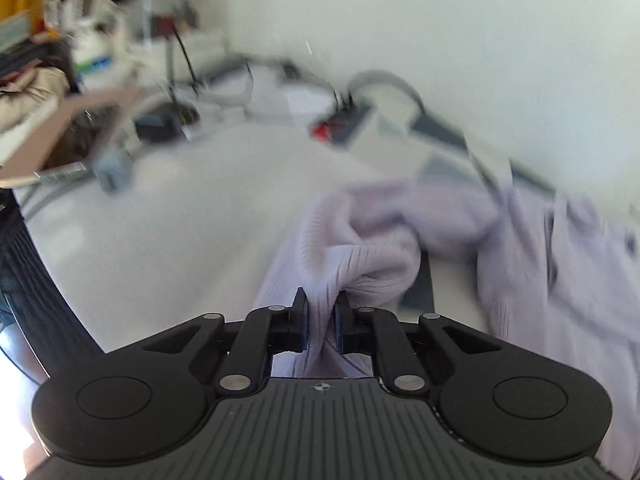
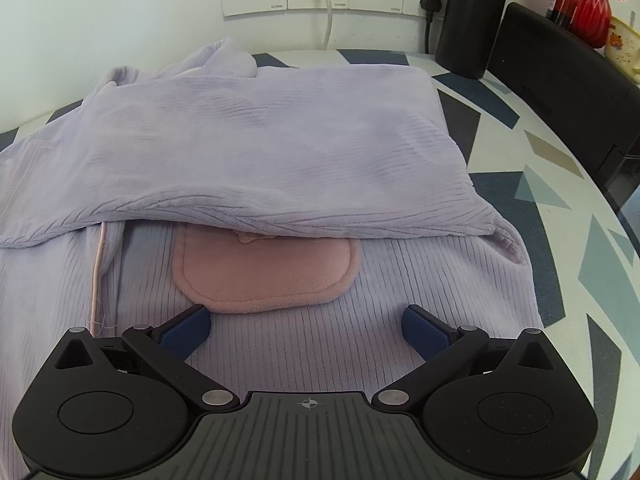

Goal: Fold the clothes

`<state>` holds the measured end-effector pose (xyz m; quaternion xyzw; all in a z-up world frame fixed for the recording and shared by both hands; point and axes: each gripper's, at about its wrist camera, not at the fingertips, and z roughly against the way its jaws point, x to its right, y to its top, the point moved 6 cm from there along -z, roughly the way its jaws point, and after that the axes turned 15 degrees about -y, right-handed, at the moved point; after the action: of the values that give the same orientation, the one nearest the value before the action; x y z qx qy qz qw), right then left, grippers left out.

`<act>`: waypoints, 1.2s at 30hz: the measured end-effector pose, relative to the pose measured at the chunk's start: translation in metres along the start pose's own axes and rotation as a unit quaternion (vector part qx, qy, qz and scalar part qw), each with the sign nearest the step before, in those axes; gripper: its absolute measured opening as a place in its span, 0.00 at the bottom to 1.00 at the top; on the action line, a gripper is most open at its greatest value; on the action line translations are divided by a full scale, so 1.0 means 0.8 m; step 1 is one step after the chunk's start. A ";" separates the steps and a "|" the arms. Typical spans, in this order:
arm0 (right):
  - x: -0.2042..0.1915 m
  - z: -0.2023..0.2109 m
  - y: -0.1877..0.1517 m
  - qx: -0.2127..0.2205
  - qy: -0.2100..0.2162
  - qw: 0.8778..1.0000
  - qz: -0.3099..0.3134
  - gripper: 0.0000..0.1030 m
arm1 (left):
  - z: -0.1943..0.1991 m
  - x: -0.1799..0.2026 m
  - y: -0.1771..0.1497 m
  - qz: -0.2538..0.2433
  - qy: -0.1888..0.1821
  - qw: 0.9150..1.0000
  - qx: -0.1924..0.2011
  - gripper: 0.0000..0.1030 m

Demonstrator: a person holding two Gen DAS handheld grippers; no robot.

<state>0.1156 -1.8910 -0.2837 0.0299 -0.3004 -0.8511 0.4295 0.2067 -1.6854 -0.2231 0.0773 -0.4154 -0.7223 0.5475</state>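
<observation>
You work on a white tabletop with grey-blue triangle patterns (image 2: pixel 560 152), set against a wall of sockets. Nearest you, your left gripper (image 1: pixel 322 316) pinches a bunched fold of the lilac ribbed fleece garment (image 2: pixel 280 132); your right gripper (image 2: pixel 306 328) hangs spread above it, holding nothing. One flap is already folded across, half covering a pink fleece pocket (image 2: pixel 268 276). More folds remain, I judge. Blur smears the left view's far clutter.

the room behind the lilac garment (image 1: pixel 360 248) is smeared by blur — the pink pocket (image 2: pixel 266 270) is half hidden under a fold — its top unseen.
</observation>
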 end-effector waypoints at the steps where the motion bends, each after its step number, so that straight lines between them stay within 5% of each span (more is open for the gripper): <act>1: 0.000 0.000 0.001 -0.003 0.000 1.000 0.001 0.99 | -0.001 -0.002 0.008 -0.002 0.005 1.000 0.005 0.12; 8: 0.001 -0.002 0.007 -0.020 0.007 1.000 0.012 0.99 | -0.011 0.000 0.056 0.017 0.000 0.999 0.040 0.12; 13: 0.025 0.019 0.028 0.035 -0.035 0.998 0.028 0.99 | -0.009 0.099 0.104 -0.062 -0.096 0.990 0.076 0.12; 18: 0.064 0.038 0.053 0.067 -0.043 0.997 -0.007 0.99 | -0.033 0.220 0.122 -0.099 -0.209 0.970 0.071 0.12; 23: 0.102 0.020 0.055 0.056 -0.058 0.996 -0.041 0.99 | -0.079 0.340 0.084 -0.140 -0.282 0.949 0.033 0.12; 29: 0.131 -0.004 0.040 0.039 -0.078 0.995 -0.056 0.99 | -0.155 0.442 -0.022 -0.196 -0.325 0.921 -0.087 0.14; 32: 0.134 -0.010 0.032 0.033 -0.081 0.995 -0.054 0.99 | -0.174 0.453 -0.056 -0.238 -0.317 0.911 -0.113 0.31; 34: 0.133 -0.007 0.029 0.035 -0.075 0.995 -0.053 0.99 | -0.182 0.458 -0.075 -0.269 -0.309 0.904 -0.122 0.60; 36: 0.132 -0.004 0.028 0.041 -0.071 0.995 -0.050 0.99 | -0.170 0.452 -0.071 -0.288 -0.305 0.902 -0.104 0.78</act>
<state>0.0661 -1.9822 -0.2522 0.0024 -0.3628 -0.8585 0.3624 0.1020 -2.0615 -0.2258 -0.0881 -0.4449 -0.8754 0.1672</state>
